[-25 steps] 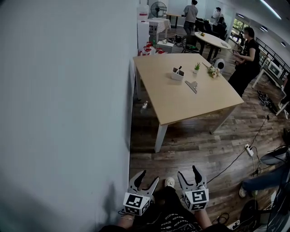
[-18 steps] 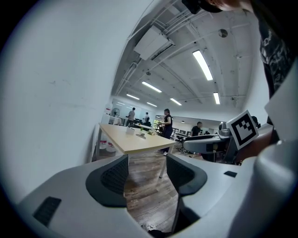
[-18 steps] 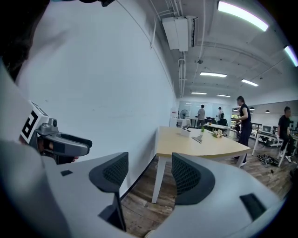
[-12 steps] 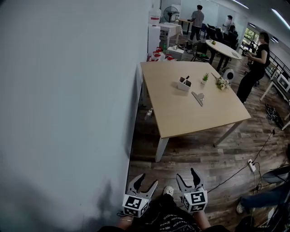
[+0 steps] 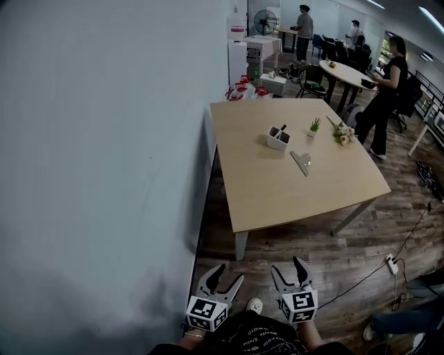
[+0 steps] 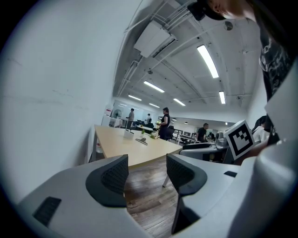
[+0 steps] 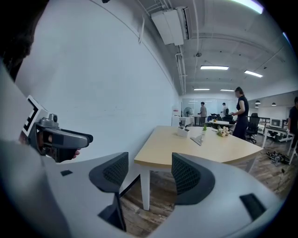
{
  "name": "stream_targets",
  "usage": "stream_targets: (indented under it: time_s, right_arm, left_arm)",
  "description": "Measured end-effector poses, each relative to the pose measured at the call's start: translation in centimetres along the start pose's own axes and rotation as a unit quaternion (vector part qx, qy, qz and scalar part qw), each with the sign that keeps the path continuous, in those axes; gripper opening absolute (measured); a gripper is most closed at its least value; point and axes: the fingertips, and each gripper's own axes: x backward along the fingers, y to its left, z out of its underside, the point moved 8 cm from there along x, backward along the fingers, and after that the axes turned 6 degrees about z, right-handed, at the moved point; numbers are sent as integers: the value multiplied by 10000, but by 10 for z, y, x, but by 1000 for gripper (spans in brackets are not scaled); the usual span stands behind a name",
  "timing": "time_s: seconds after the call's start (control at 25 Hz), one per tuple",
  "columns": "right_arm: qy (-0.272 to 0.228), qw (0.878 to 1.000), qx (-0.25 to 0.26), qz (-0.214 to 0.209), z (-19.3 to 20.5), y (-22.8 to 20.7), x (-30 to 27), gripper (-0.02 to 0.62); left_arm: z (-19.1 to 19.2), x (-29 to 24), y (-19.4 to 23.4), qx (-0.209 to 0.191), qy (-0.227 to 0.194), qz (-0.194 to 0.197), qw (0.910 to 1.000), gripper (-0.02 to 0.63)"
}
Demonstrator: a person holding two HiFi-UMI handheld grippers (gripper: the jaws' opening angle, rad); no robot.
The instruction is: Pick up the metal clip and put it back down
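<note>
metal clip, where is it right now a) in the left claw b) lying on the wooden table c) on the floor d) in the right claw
b: the metal clip lies on the table near the white holder; the left claw and right claw stand open and empty.

Open office: pale blank wall (image 5: 104, 173) at left; light wooden table (image 5: 277, 194) on white legs beside it; dark plank floor (image 5: 319, 244); round table (image 5: 345, 73) and standing fan (image 5: 265, 21) beyond; ceiling strip lights (image 6: 207, 60) lit.
</note>
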Motion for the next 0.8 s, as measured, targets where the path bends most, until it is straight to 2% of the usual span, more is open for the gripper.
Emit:
stream_targets:
  time_s: [0.24, 0.44, 0.8]
  right_arm:
    - [82, 9998, 55, -157, 1, -52, -26, 291]
    - [105, 9999, 30, -109, 1, -93, -42, 291]
    - [371, 9991, -207, -24, 17, -123, -50, 291]
  left_arm:
    - [-5, -59, -13, 15, 112, -60, 9999, 247]
    - [-12, -105, -24, -61, 174, 45, 9998, 247]
    - [-12, -149, -33, -64, 383, 227, 9990, 247]
